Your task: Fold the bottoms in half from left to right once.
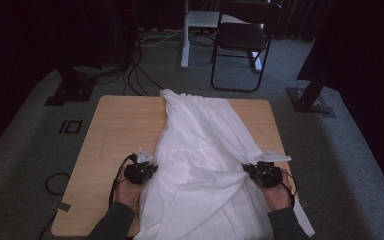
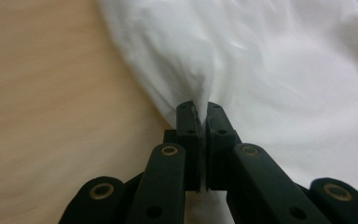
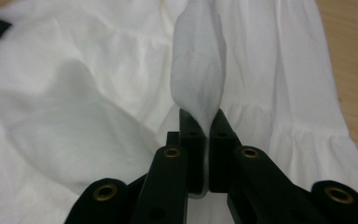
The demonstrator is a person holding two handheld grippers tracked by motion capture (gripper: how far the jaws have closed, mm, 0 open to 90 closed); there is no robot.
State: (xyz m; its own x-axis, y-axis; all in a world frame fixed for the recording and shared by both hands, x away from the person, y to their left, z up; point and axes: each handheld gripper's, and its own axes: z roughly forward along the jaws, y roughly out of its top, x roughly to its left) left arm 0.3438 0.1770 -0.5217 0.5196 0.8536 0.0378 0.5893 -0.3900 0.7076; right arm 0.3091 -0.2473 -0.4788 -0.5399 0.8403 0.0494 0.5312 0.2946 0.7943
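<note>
A white tiered garment (image 1: pixel 200 145) lies lengthwise down the middle of the wooden table (image 1: pixel 120 130), with its near end hanging over the front edge. My left gripper (image 1: pixel 149 172) is at the garment's left edge. In the left gripper view that gripper (image 2: pixel 199 109) is shut on a pinched fold of the white cloth (image 2: pixel 270 70). My right gripper (image 1: pixel 251 172) is at the garment's right edge. In the right gripper view it (image 3: pixel 203 117) is shut on a raised ridge of cloth (image 3: pixel 198 60).
Bare wood shows left of the garment, and a narrow strip on the right. A white strap (image 1: pixel 305 220) trails off the table's front right corner. On the carpet beyond stand a black chair (image 1: pixel 242 35), cables (image 1: pixel 140 75) and two stand bases (image 1: pixel 72 90) (image 1: pixel 310 100).
</note>
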